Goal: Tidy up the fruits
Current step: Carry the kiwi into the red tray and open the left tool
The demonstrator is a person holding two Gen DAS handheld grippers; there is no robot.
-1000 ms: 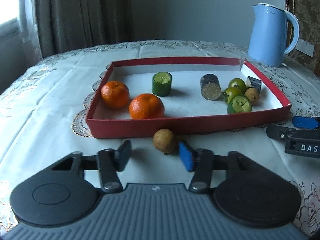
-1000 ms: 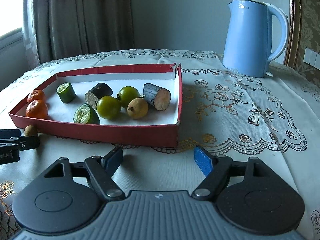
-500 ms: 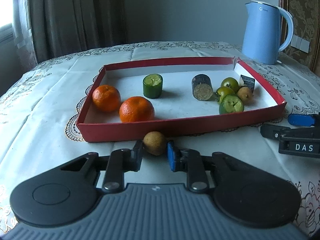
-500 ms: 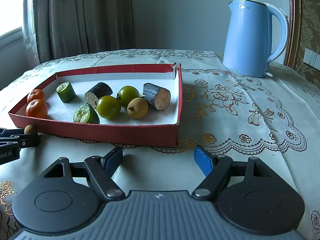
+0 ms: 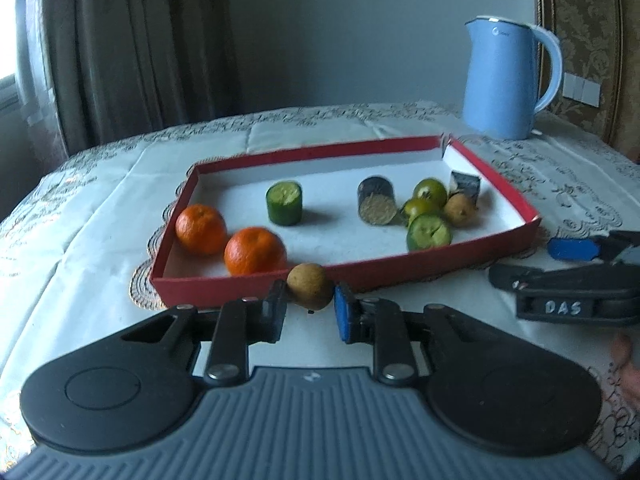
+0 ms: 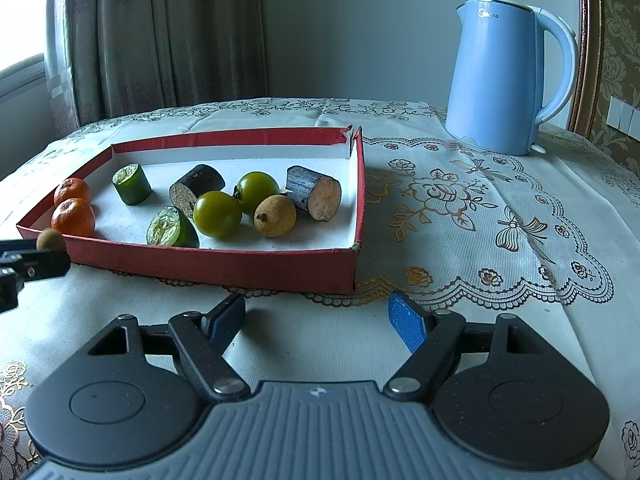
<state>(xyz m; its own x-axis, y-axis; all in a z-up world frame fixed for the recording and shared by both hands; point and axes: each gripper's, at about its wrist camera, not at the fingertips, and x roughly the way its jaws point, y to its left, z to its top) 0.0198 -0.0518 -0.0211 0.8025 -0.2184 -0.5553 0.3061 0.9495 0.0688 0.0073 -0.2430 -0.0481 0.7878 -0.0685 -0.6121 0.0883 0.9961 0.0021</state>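
Red tray (image 5: 496,184) w/ 2 oranges (image 5: 200,229), green fruits (image 5: 430,192), cut pcs.

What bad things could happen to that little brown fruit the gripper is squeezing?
The little brown fruit is round and only pinched at its sides by the left gripper, so it might slip out and roll across the tablecloth. It also sits close against the red tray wall, so lifting too low could bump it loose. Squeezing harder might bruise it.

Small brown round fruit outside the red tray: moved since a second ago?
Yes. The small brown round fruit, gripped by the left gripper, now overlaps the red tray front wall's top edge: lifted.
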